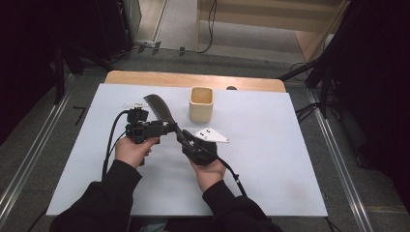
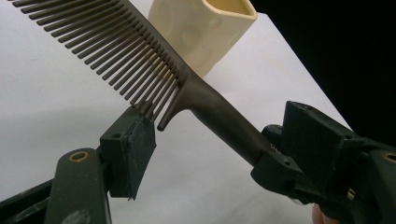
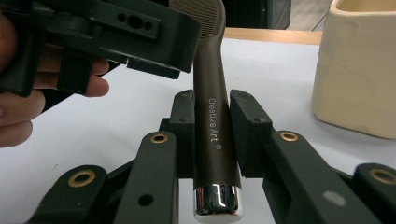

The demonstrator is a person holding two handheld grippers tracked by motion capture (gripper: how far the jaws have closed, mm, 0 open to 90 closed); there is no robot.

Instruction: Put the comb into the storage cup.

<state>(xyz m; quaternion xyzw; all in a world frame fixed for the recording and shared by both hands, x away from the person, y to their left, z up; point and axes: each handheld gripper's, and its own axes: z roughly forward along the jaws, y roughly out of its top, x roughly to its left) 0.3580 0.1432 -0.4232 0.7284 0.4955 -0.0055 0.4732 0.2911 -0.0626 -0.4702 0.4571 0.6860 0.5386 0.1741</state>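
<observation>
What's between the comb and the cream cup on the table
Nothing but bare white table. In the high view the comb, held by the right gripper, and the cream cup stand apart, an open strip of table between them.

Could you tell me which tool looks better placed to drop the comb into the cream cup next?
Probably the right tool: it is shut on the comb handle, with the cup just ahead. The left tool only meets the teeth.
</observation>
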